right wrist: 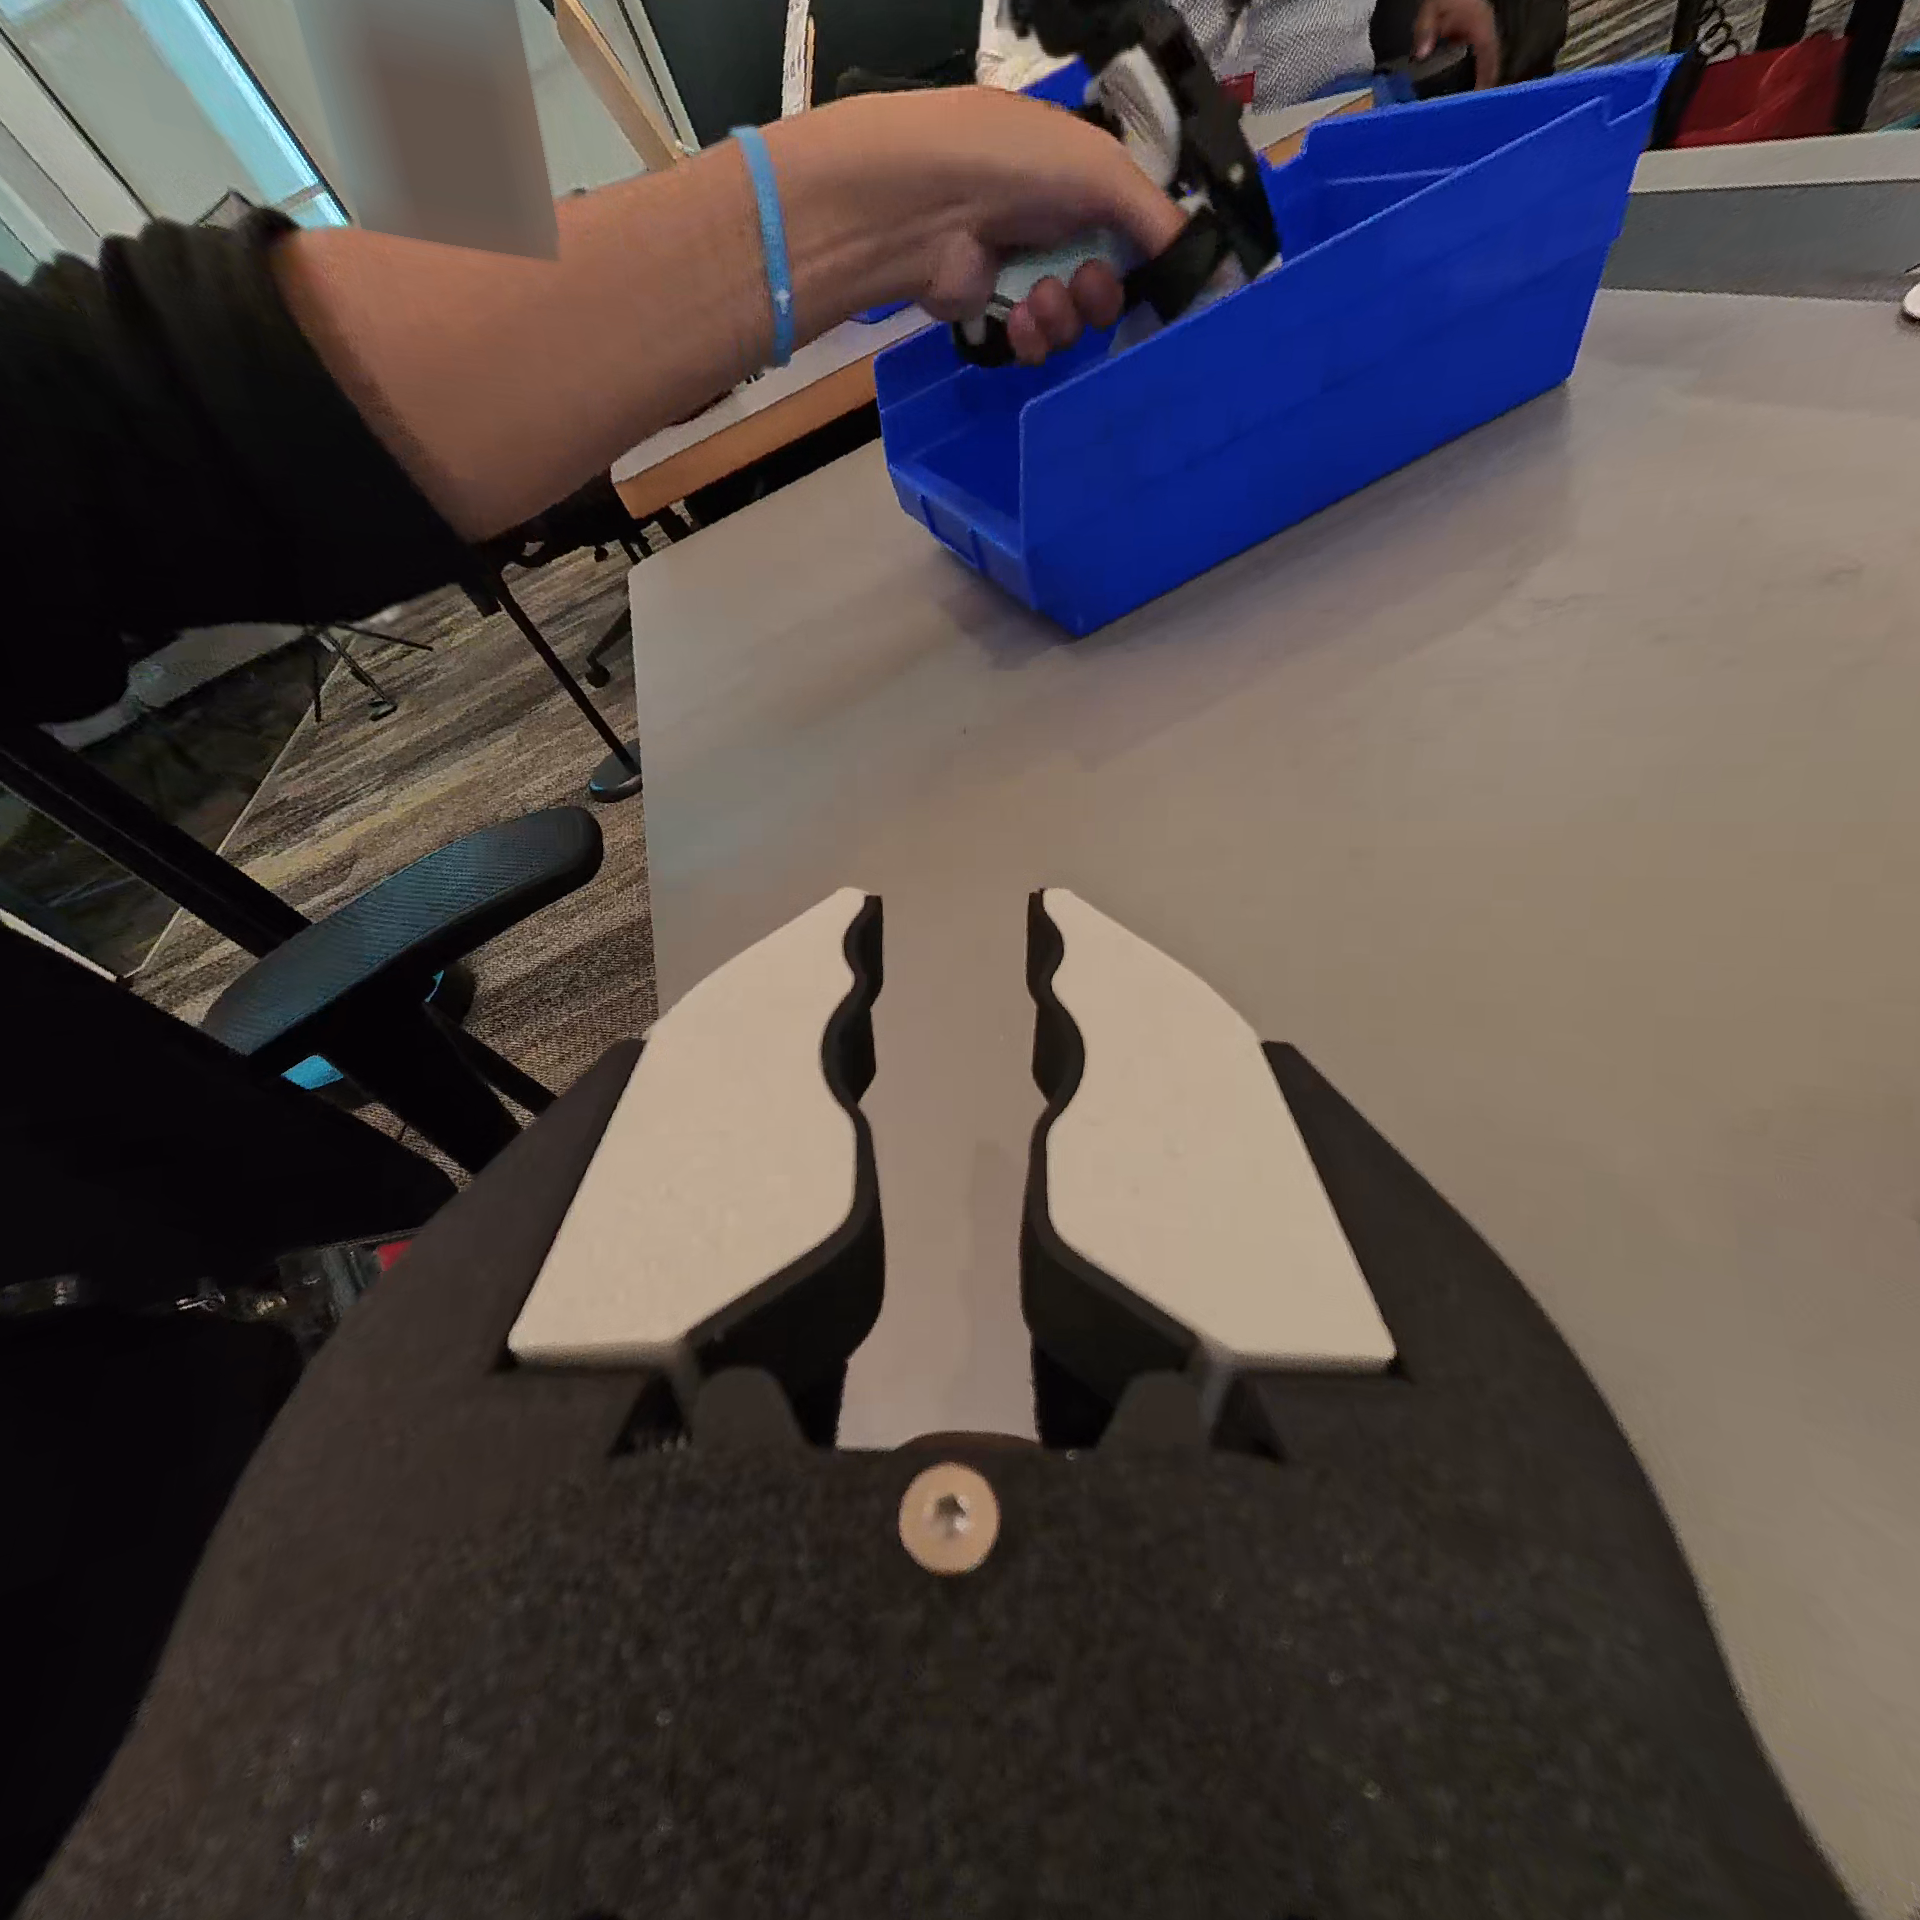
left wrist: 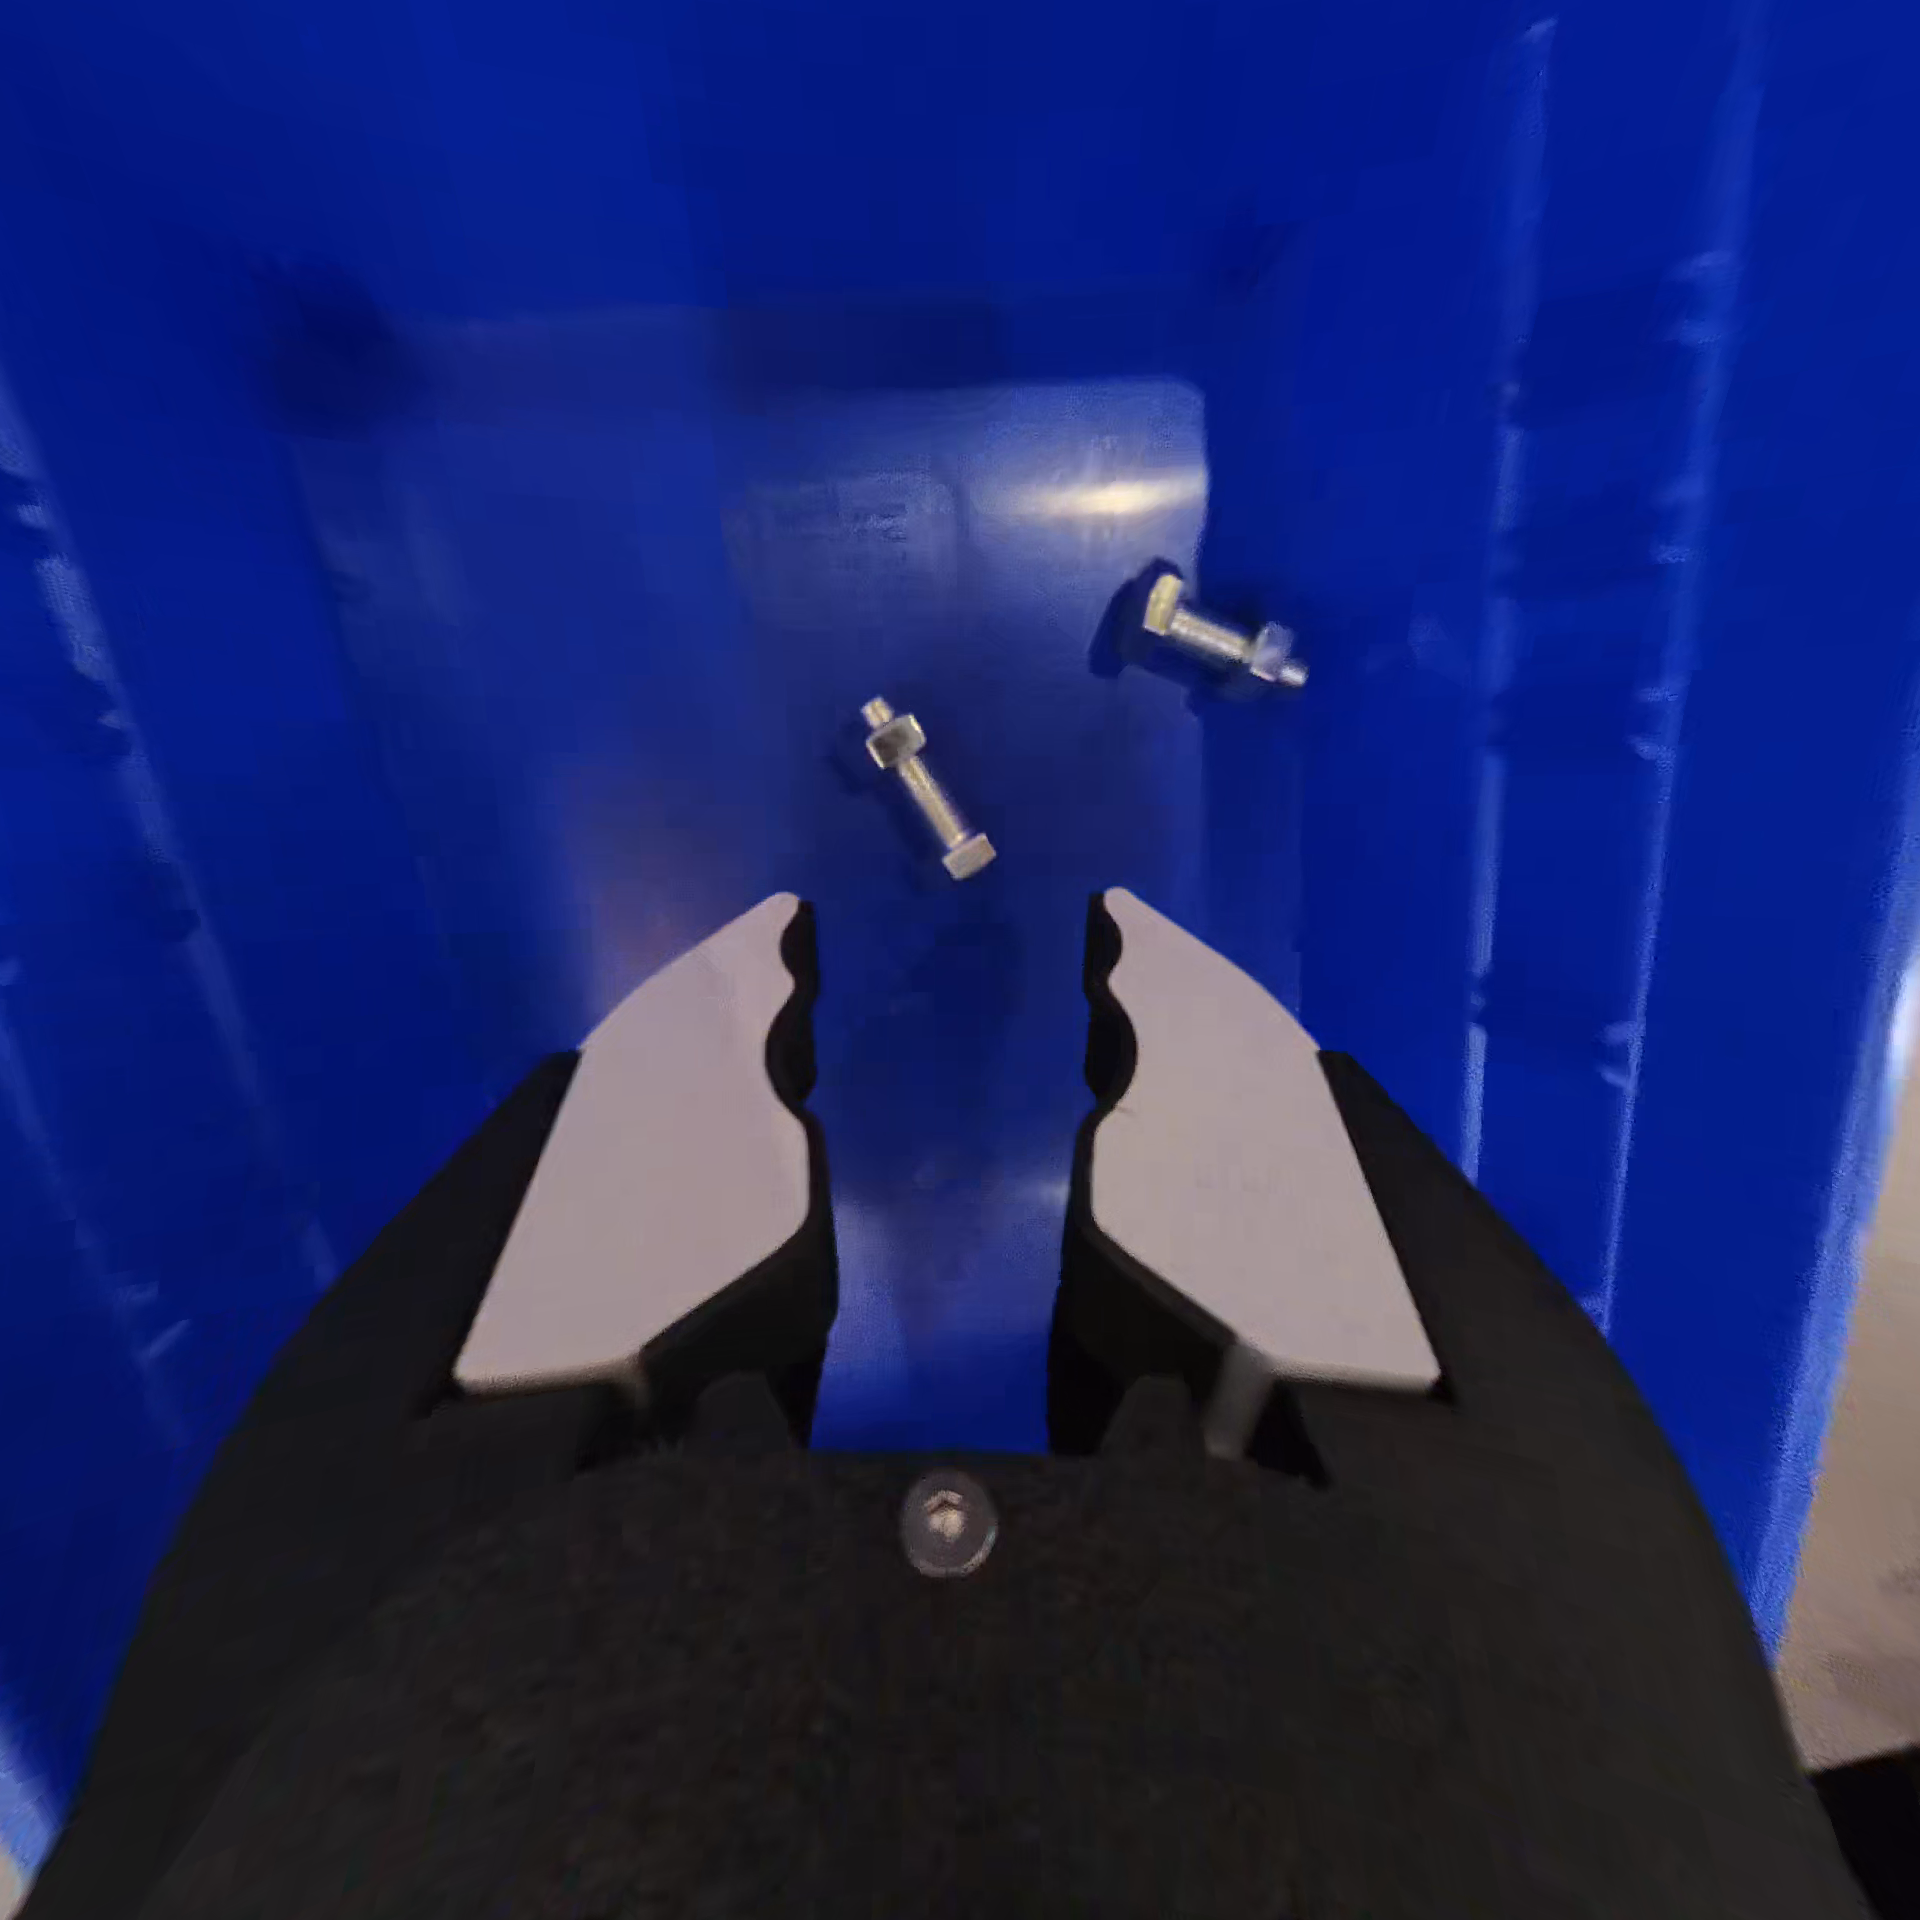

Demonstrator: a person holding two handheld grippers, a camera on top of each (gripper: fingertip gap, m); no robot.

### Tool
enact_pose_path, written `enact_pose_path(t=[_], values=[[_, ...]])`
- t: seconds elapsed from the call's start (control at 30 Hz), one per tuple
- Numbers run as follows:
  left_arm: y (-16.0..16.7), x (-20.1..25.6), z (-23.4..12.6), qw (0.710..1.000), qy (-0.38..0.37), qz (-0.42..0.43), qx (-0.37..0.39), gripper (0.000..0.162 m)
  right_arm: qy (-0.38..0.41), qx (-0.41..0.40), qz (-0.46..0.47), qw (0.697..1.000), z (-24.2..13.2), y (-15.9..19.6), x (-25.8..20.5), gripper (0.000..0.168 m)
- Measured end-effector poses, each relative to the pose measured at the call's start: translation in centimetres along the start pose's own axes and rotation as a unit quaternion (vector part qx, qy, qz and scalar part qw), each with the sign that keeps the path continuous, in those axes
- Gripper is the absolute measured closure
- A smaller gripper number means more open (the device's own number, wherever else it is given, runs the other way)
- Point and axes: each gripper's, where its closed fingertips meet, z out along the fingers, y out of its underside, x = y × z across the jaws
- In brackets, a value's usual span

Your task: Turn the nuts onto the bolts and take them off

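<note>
Two bolts, each with a nut threaded on, are seen lying on the floor of a blue bin (left wrist: 623, 520). The nearer bolt (left wrist: 928, 787) lies just beyond the tips of the left tongs (left wrist: 948, 914), apart from them, its head toward the tongs. The farther bolt (left wrist: 1218, 634) rests against the bin's right wall. The left tongs are held wide apart and empty. A moulded mark is seen on the bin floor beyond the bolts, too blurred to be read. In the right wrist view, the right tongs (right wrist: 954, 906) are held narrowly apart, empty, over a bare grey counter (right wrist: 1455, 831). Farther off, the blue bin (right wrist: 1299, 416) is shown from outside, with a hand (right wrist: 966, 218) reaching the other tool into it; the bolts are hidden there.
</note>
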Motion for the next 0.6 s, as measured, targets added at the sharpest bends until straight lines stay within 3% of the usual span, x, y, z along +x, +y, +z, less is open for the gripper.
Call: enact_pose_path(t=[0.2, 0.33, 0.5, 0.6], values=[[-0.7, -1.0, 2.6, 0.997, 0.002, -0.063, -0.036, 0.120, -0.005, 0.003, 0.010, 1.000, -0.6, -0.1, 0.1, 0.143], [-1.1, -0.6, 2.9, 0.997, 0.024, -0.065, -0.036, 0.153, -0.003, -0.002, 0.007, 1.000, -0.8, 0.0, 0.1, 0.143], [-0.3, -1.6, 2.3, 0.999, -0.013, 0.001, -0.035, 0.153, 0.008, -0.009, 0.000, 1.000, -0.8, 0.3, 0.5, 0.144], [-0.2, -1.2, 0.9, 0.999, 0.021, 0.048, 0.013, 0.153, 0.013, -0.006, 0.007, 1.000, -1.0, 0.3, 1.0, 0.144]])
